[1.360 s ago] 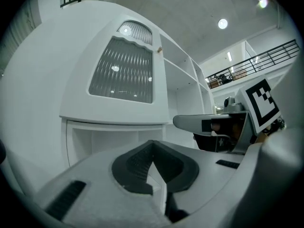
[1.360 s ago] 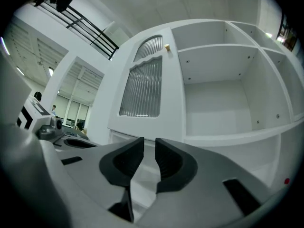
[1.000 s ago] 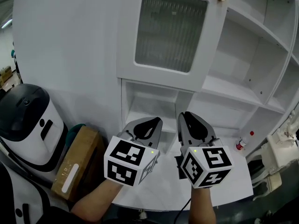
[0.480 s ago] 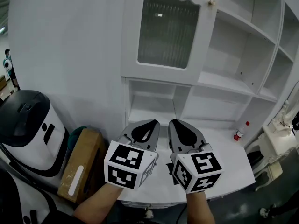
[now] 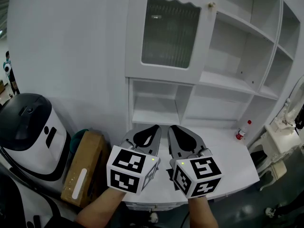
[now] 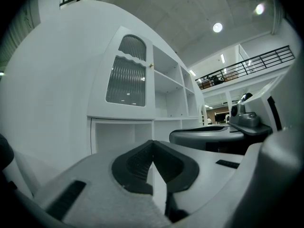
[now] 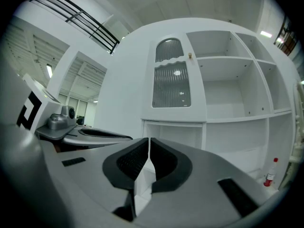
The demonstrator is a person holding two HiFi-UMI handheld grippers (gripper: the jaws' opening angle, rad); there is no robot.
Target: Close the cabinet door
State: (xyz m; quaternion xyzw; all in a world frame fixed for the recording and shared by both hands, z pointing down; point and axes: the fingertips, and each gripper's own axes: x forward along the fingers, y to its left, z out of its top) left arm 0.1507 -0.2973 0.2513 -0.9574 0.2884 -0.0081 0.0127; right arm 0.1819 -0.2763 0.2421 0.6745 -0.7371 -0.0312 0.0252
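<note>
The white cabinet door (image 5: 171, 34) with ribbed glass and a small knob (image 5: 210, 4) lies flat against the cabinet front, left of the open shelves (image 5: 237, 56). It also shows in the left gripper view as the door (image 6: 127, 77) and in the right gripper view as the door (image 7: 172, 80) with its knob (image 7: 189, 55). Both grippers hover side by side over the white counter (image 5: 228, 160), well short of the door and pointing at the cabinet. My left gripper (image 5: 153, 127) (image 6: 152, 144) is shut on nothing. My right gripper (image 5: 175, 127) (image 7: 148, 144) is shut and empty too.
A bottle with a red cap (image 5: 242, 129) (image 7: 270, 172) stands at the counter's right end. Left of the cabinet stand a black-and-white machine (image 5: 28, 127) and a cardboard box (image 5: 84, 167). A white ornate piece of furniture (image 5: 285, 137) sits at the right edge.
Both grippers have drawn back from the cabinet, which now looks farther off. The right gripper shifted left, closer to the left one, and its jaws came together.
</note>
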